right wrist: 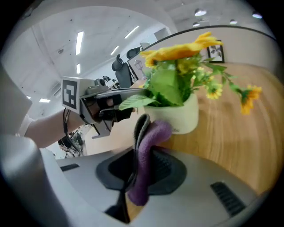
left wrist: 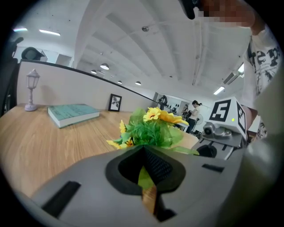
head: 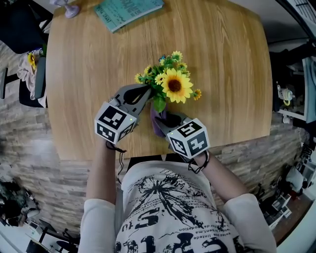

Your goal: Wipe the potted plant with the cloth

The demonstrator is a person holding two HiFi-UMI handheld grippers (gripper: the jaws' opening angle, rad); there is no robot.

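Observation:
The potted plant (head: 173, 84), a sunflower bunch in a pale pot (right wrist: 179, 115), stands mid-table. My left gripper (head: 146, 93) reaches in from the left and is shut on a green leaf (left wrist: 145, 178) at the plant's near side; in the right gripper view its fingers (right wrist: 116, 98) pinch that leaf (right wrist: 133, 102) flat. My right gripper (head: 165, 120) sits just in front of the pot, shut on a purple cloth (right wrist: 148, 150) that sticks up from its jaws. The cloth (head: 157, 123) hangs close to the pot, and I cannot tell whether it touches.
The wooden table (head: 227, 59) has a teal book (head: 126, 11) and a small lantern ornament (left wrist: 31, 91) at its far side, with a picture frame (left wrist: 115, 102) beyond. Chairs and clutter stand around the table's edges.

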